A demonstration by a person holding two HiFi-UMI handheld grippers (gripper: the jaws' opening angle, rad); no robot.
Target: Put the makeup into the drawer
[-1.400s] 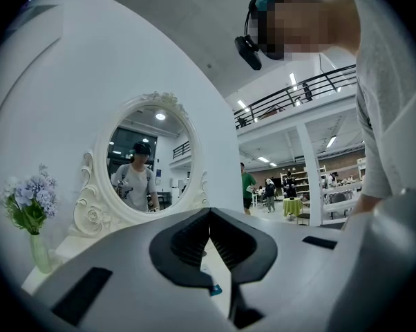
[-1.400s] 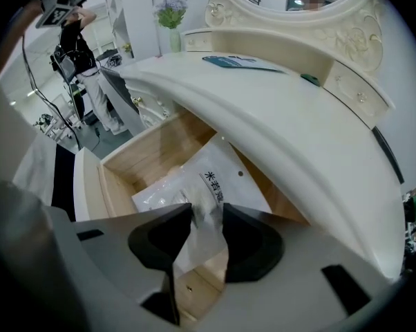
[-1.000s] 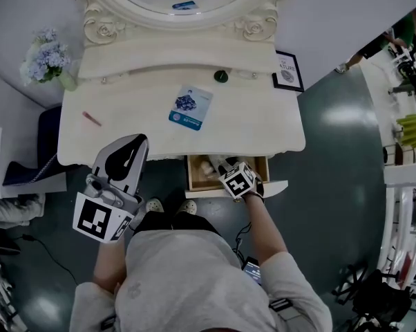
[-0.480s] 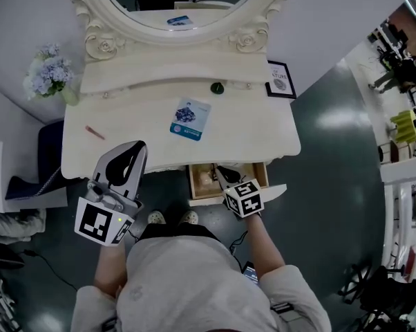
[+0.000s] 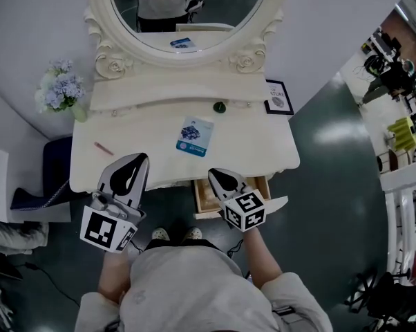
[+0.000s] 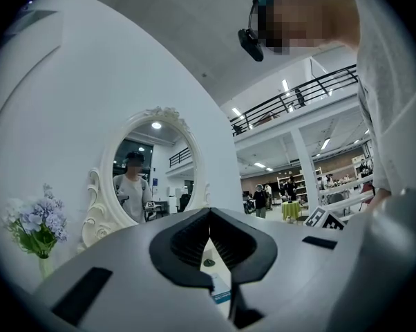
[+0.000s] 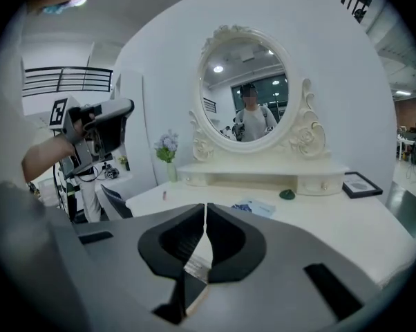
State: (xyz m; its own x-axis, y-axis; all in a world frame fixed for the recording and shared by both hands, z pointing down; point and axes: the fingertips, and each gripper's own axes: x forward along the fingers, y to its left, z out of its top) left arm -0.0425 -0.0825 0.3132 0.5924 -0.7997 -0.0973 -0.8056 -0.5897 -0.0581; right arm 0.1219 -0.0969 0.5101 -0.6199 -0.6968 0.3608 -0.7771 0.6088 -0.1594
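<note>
White dressing table (image 5: pixel 146 151), blue packet (image 5: pixel 195 136) on top, drawer (image 5: pixel 206 198) open below

The dressing table (image 5: pixel 263 144) is finished in cream-white, and its drawer (image 5: pixel 205 196) is lined in pale wood. The packet (image 5: pixel 195 136) is printed blue on white. The flowers (image 5: pixel 61 92) are coloured lilac-blue. A small round object (image 5: pixel 220 106) appears dark green.
</note>
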